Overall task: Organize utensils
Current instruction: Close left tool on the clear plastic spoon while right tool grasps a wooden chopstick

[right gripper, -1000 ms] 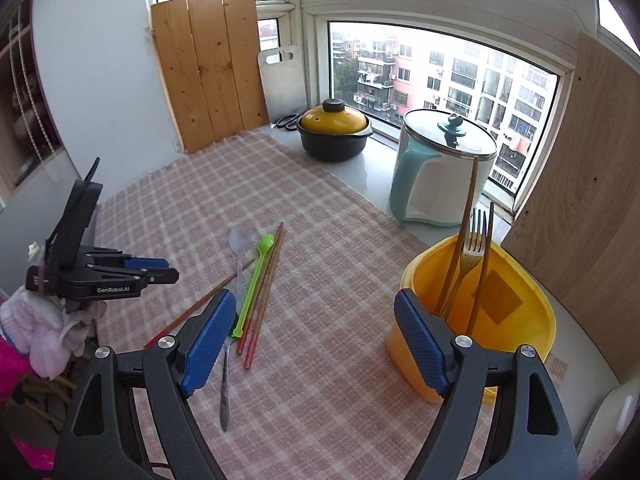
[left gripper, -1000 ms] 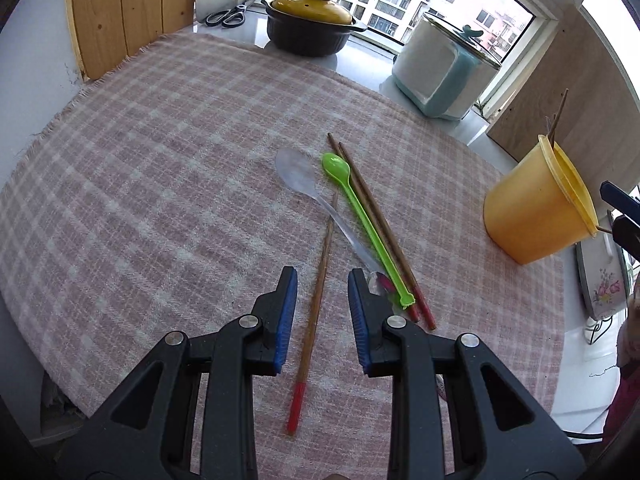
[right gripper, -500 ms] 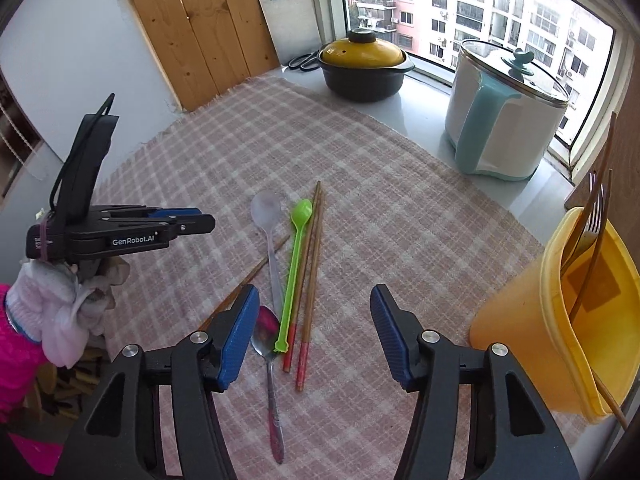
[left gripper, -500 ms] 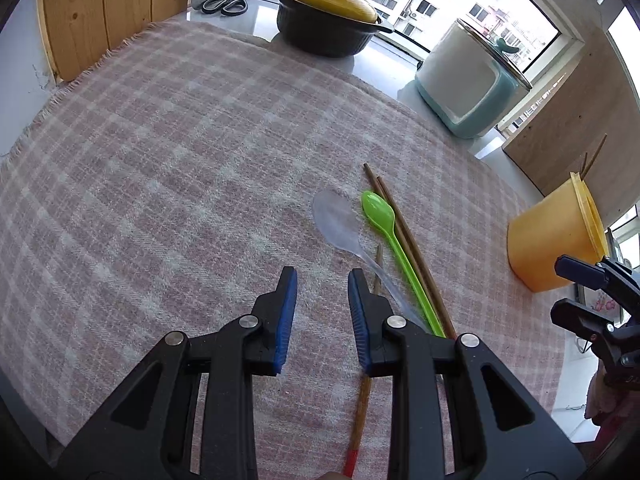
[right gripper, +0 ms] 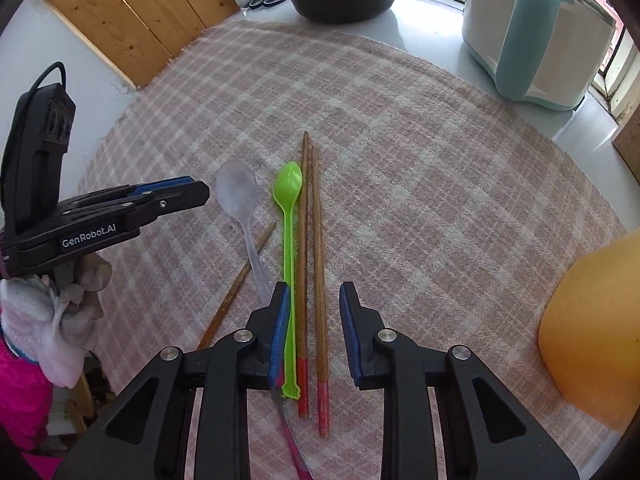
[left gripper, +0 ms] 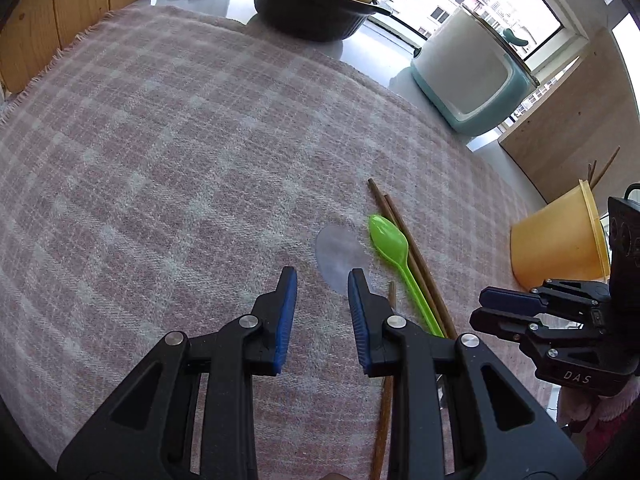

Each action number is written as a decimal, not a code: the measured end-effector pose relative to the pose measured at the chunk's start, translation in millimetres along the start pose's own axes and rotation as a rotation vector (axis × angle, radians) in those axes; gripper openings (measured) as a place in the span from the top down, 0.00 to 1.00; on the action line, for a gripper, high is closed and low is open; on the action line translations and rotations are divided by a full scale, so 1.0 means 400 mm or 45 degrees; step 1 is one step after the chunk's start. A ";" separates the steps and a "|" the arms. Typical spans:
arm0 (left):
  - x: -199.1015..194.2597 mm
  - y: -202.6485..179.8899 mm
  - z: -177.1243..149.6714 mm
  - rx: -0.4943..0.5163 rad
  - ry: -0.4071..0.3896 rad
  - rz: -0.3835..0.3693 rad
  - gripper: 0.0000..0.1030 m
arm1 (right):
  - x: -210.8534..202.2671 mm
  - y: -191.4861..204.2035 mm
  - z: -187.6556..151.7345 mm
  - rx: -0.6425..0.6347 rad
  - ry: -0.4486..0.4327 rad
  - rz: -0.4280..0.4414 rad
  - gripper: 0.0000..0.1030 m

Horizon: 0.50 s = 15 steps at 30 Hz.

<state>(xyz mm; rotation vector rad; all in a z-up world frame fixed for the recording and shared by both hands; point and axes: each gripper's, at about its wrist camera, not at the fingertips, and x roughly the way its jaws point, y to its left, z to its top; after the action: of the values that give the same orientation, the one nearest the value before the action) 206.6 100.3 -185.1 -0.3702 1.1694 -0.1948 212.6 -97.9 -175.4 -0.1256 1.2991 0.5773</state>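
Fingers (right gripper: 280,320) of right gripper (right gripper: 314,300) closing around 2 chopsticks (right gripper: 316,264).

Green spoon (right gripper: 289,240) lying flat on the cloth, bowl away, clear spoon (right gripper: 240,208) just left, two red-tipped chopsticks (right gripper: 312,280) alongside its right, third chopstick (right gripper: 240,280) slanting left, perhaps under the clear spoon, yellow bin (left gripper: 560,244) right.

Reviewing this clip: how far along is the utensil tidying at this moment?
Partly done: the yellow holder already has sticks poking out of it. In hand: nothing gripped; the right gripper is closing over the pair of chopsticks and green spoon, pads not yet pressing. Left: clear spoon, lone chopstick, pink-handled spoon; the left gripper is empty.
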 end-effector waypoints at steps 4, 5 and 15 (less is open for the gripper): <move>0.016 0.001 0.009 0.009 0.014 -0.012 0.75 | 0.023 -0.013 0.019 0.046 0.025 0.009 0.83; 0.019 0.001 0.011 0.011 0.017 -0.017 0.75 | 0.028 -0.012 0.022 0.043 0.029 0.001 0.83; 0.037 0.000 0.013 0.037 0.035 -0.025 0.75 | 0.067 -0.006 0.046 0.013 0.078 -0.029 0.88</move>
<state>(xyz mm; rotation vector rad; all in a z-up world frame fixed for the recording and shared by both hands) 217.1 96.2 -196.2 -0.3546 1.1891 -0.2341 233.7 -83.8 -195.7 -0.1505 1.3586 0.5505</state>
